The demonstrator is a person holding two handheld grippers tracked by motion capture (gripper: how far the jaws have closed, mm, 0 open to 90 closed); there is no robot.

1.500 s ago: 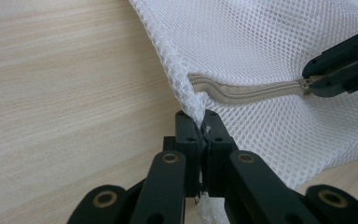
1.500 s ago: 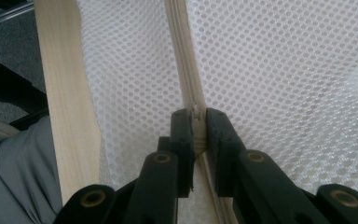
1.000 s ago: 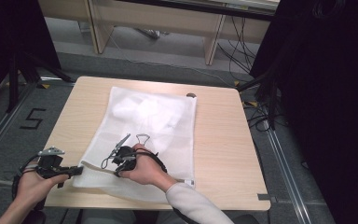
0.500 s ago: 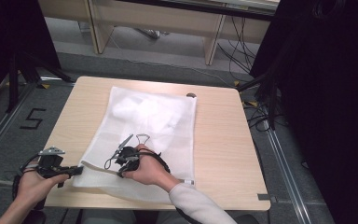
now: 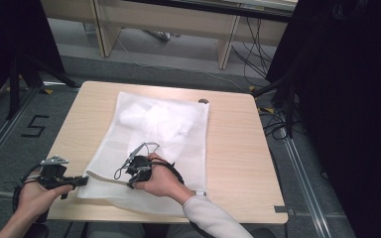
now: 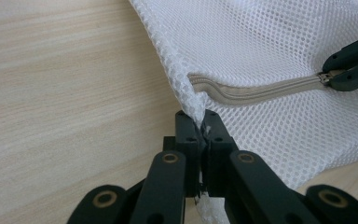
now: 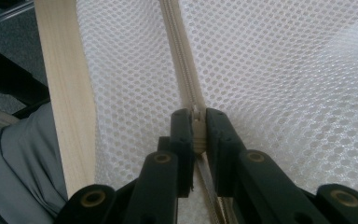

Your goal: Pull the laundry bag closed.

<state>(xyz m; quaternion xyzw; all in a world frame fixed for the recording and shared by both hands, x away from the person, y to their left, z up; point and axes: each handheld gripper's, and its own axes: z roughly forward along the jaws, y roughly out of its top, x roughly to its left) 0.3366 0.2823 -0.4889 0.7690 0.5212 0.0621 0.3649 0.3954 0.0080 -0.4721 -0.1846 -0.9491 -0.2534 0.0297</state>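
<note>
A white mesh laundry bag [image 5: 178, 144] lies flat on the wooden table [image 5: 238, 148], with a beige zipper [image 6: 261, 91] along its near edge. My left gripper [image 6: 203, 122] is shut on the bag's near left corner [image 6: 193, 100]; in the high view this gripper [image 5: 82, 181] sits at the table's front left. My right gripper [image 7: 196, 116] is shut on the zipper pull, the zipper [image 7: 179, 60] running away from its jaws. From above, the right gripper [image 5: 133, 182] rests on the bag's front part. Its jaws [image 6: 349, 65] also show in the left gripper view, pinching the pull.
Pale bunched fabric [image 5: 154, 116] lies inside the bag's far half. A small dark object [image 5: 203, 101] sits at the table's far edge. The table's front edge [image 7: 67, 93] runs close beside the right gripper, with the person's grey clothing [image 7: 18, 163] below it.
The right gripper has edged a little to the right along the bag's front. The left gripper has stayed put, holding the corner.
</note>
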